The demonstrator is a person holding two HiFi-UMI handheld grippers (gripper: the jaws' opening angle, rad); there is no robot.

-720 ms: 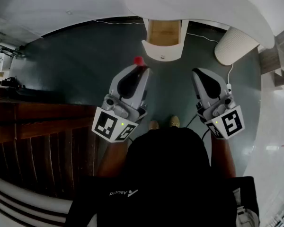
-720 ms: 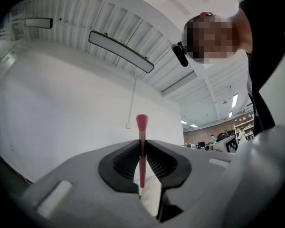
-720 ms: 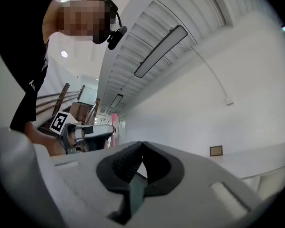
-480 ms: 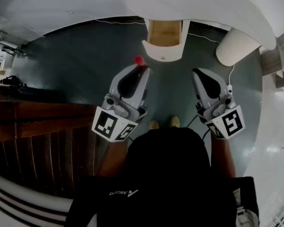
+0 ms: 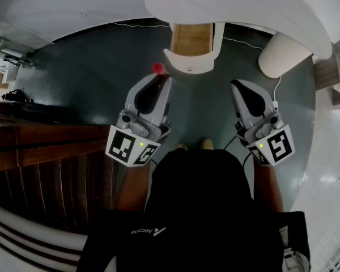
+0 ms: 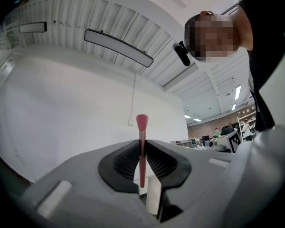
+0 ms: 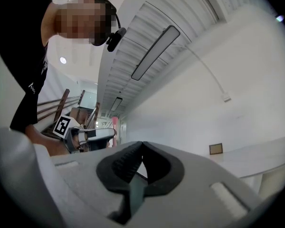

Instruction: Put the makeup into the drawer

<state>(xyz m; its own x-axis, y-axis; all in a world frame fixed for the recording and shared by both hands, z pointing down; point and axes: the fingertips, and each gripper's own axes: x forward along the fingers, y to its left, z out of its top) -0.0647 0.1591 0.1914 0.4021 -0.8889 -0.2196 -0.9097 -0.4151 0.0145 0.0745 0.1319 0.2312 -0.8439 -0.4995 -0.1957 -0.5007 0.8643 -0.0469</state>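
My left gripper (image 5: 157, 78) is shut on a red makeup brush (image 5: 157, 68), whose round red head sticks out past the jaw tips. In the left gripper view the brush (image 6: 142, 146) stands upright, pinched between the black pads, with my left gripper (image 6: 142, 144) closed around its thin handle. The open wooden drawer (image 5: 194, 40) in the white table (image 5: 243, 7) lies just ahead and to the right of the brush. My right gripper (image 5: 238, 87) hangs shut and empty over the dark floor. In the right gripper view my right gripper (image 7: 142, 146) has its pads meeting with nothing between them.
A white ribbed cylinder bin (image 5: 281, 54) stands on the floor right of the drawer. A dark wooden slatted piece of furniture (image 5: 51, 152) fills the left side. A thin cable (image 5: 136, 26) runs along the floor by the table's edge. My shoes (image 5: 195, 147) show below.
My left gripper has moved a little left and forward with the brush. The view has shifted so the drawer sits slightly higher. The right gripper has hardly moved.
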